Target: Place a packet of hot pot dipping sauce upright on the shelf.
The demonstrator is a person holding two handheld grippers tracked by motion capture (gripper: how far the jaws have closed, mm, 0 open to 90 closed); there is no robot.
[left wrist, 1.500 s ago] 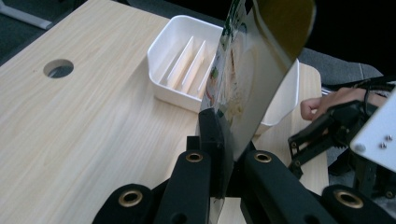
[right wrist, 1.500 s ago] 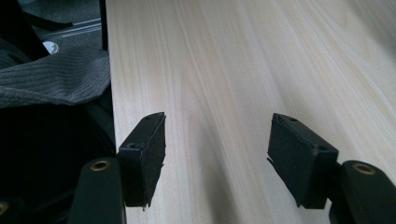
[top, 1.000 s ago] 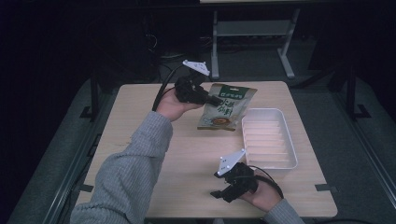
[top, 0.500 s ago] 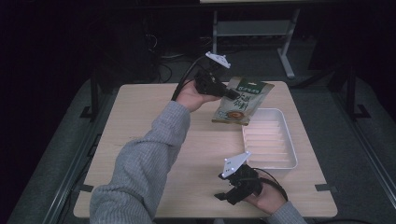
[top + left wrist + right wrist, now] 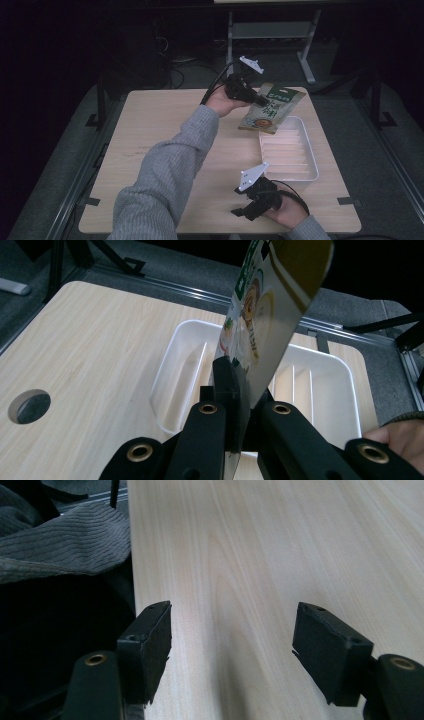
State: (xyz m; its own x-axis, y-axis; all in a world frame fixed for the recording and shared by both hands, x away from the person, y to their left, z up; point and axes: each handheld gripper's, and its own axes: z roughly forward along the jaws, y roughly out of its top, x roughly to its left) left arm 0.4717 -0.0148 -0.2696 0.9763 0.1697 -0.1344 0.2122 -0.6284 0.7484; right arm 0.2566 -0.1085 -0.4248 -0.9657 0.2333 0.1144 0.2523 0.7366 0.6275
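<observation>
A green and gold snack bag hangs in the air above the far end of a white ribbed tray. My left gripper is shut on the bag's left edge, high over the table's far side. In the left gripper view the bag stands up between the jaws, with the tray below and beyond it. My right gripper rests near the table's front edge, just in front of the tray. In the right gripper view that gripper is open over bare wood, its jaws wide apart.
The wooden table has a round hole near its far side. A grey sleeve lies at the table's edge beside the right gripper. A metal stand is on the dark floor behind the table.
My left gripper has lifted the snack bag off the table and carried it right, over the tray's far end. The right gripper has shifted slightly right along the front edge.
</observation>
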